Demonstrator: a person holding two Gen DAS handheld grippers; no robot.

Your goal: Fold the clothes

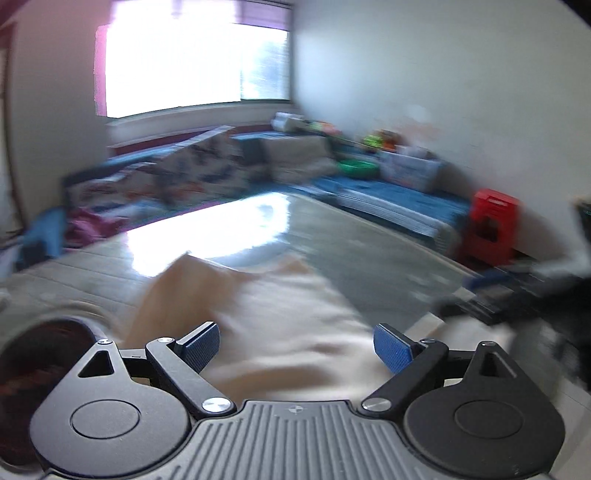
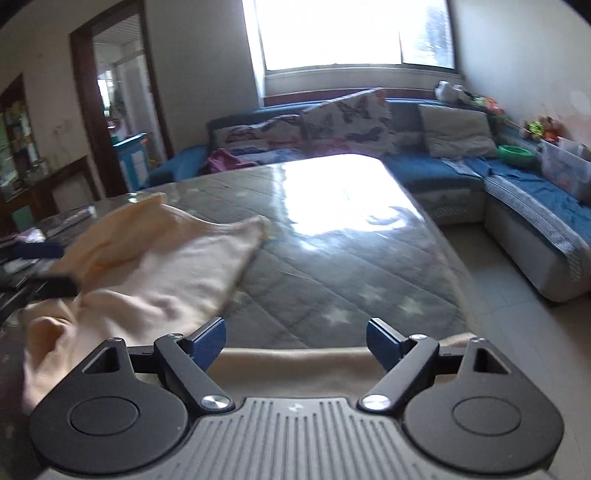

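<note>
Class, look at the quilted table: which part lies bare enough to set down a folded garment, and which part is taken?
Bare: the table right of the cream garment, up to the far edge by the blue sofa. Crowded: the left side, under the garment and dark clutter.

Premises: a home living room. Blue corner sofa (image 2: 443, 173) with cushions (image 2: 456, 131) beneath the window (image 2: 354, 33); toys (image 2: 543, 129) beside it.

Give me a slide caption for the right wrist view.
Open right gripper hovering over a rumpled cream garment on a quilted grey table.
</note>
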